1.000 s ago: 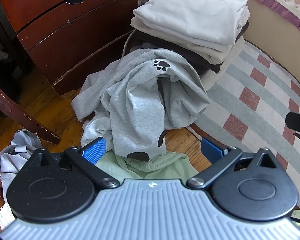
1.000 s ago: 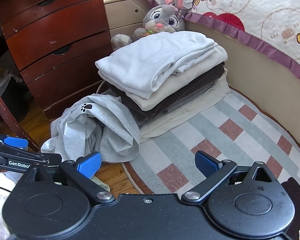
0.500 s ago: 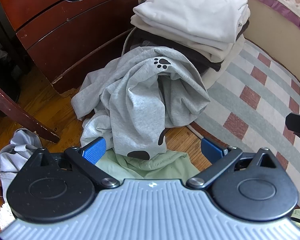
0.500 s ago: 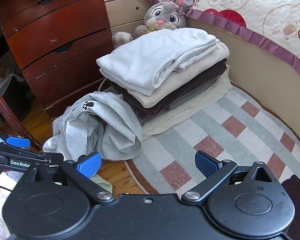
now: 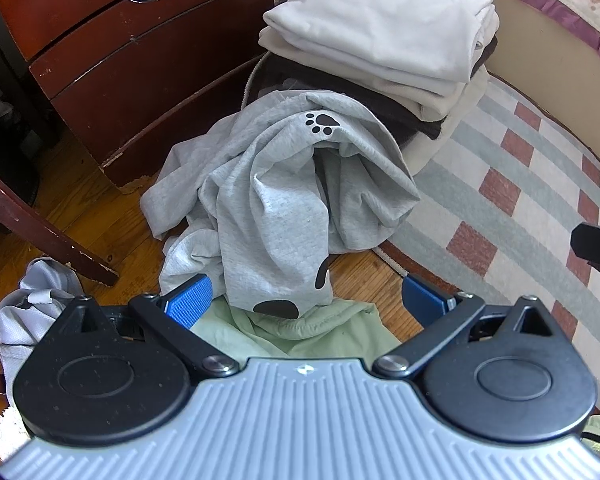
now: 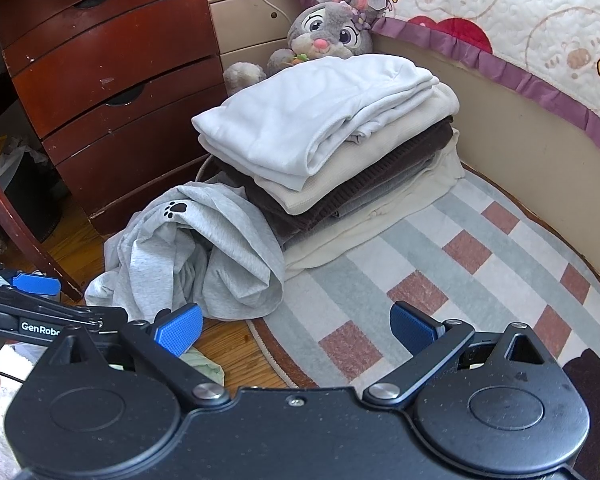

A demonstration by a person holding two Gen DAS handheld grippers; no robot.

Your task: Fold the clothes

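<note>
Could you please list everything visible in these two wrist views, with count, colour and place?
Grey garment: one, light grey with black paw prints, crumpled on the floor against the stack.
Folded stack: one pile, white on top, cream, dark brown and cream layers below, on the rug.
Green garment: one, pale green, on the wood floor under the grey one's hem.
Pale grey cloth: one, bunched by the chair leg.
Rug: one, checked grey, white and brick red.
Dresser: one, dark red wood, behind the clothes.
Plush rabbit: one, grey and pink, behind the stack.
Quilt: one, cream with a purple frill, on the bed.
Left gripper: blue pads, open, empty.
Right gripper: blue pads, open, empty.
</note>
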